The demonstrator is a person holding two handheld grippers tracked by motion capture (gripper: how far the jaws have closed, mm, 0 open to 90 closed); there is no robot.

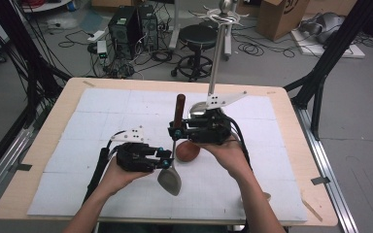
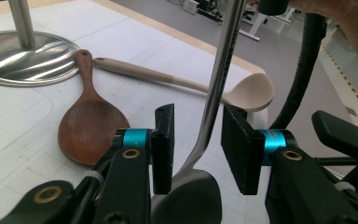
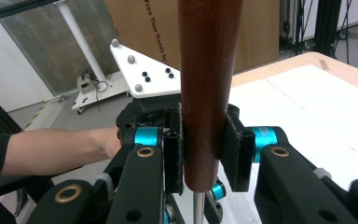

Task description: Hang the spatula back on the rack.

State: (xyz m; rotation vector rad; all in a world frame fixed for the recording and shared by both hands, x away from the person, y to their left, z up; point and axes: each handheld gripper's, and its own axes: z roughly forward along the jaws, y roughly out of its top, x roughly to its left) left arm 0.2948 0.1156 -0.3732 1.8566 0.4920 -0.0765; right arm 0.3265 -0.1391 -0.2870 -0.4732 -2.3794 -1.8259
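A metal spoon with a dark wooden handle [image 1: 179, 109] stands upright above the white mat, its steel bowl [image 1: 170, 180] hanging low. My right gripper [image 1: 175, 131] is shut on the wooden handle [image 3: 205, 93], both pads pressing its lower end. My left gripper [image 1: 167, 158] sits lower, near the bowl. Its jaws straddle the thin steel shaft [image 2: 214, 93] with gaps on both sides, so it is open [image 2: 198, 140]. Seen from the right gripper view, the left gripper's white plate [image 3: 144, 70] shows behind the handle.
A brown wooden spoon [image 2: 88, 126] lies flat on the mat [image 1: 102, 116] under the grippers. A beige spoon [image 2: 247, 91] lies beyond it. A steel stand [image 1: 217, 58] rises from its round base [image 2: 23, 58] at the mat's back middle.
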